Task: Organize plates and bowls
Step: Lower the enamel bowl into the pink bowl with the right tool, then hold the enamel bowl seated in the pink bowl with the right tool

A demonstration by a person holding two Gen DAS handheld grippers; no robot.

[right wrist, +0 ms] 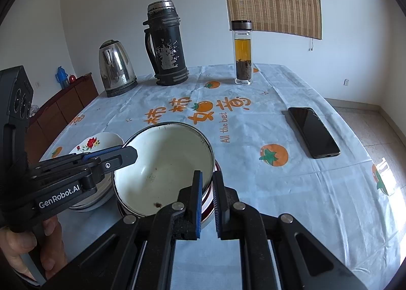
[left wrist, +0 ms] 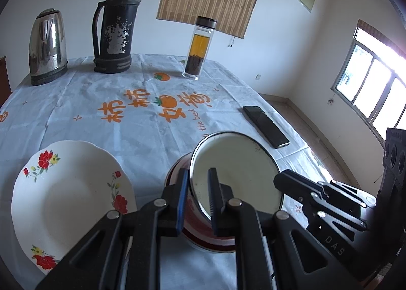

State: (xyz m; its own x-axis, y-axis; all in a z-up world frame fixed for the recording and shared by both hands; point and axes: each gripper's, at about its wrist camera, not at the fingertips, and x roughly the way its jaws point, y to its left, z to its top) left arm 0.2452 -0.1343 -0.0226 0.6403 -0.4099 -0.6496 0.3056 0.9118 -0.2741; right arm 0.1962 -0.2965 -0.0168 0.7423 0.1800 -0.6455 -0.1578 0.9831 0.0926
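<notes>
A white enamel bowl (left wrist: 236,163) (right wrist: 165,160) with a dark rim is tilted over a red-striped bowl (left wrist: 200,236) (right wrist: 208,203) at the near part of the table. My left gripper (left wrist: 198,186) (right wrist: 129,154) is shut on the white bowl's left rim. On the opposite rim, my right gripper (right wrist: 207,183) (left wrist: 277,180) is shut as well. A white plate with red flowers (left wrist: 68,188) (right wrist: 94,142) lies to the left of the bowls, partly hidden behind the left gripper in the right wrist view.
At the back of the table stand a steel kettle (left wrist: 47,46), a worn black thermos (left wrist: 116,23) and a glass tea bottle (left wrist: 199,48). A black phone (right wrist: 313,131) lies at the right. A hand (right wrist: 15,252) holds the left gripper. A wooden sideboard (right wrist: 58,109) stands beyond the left edge.
</notes>
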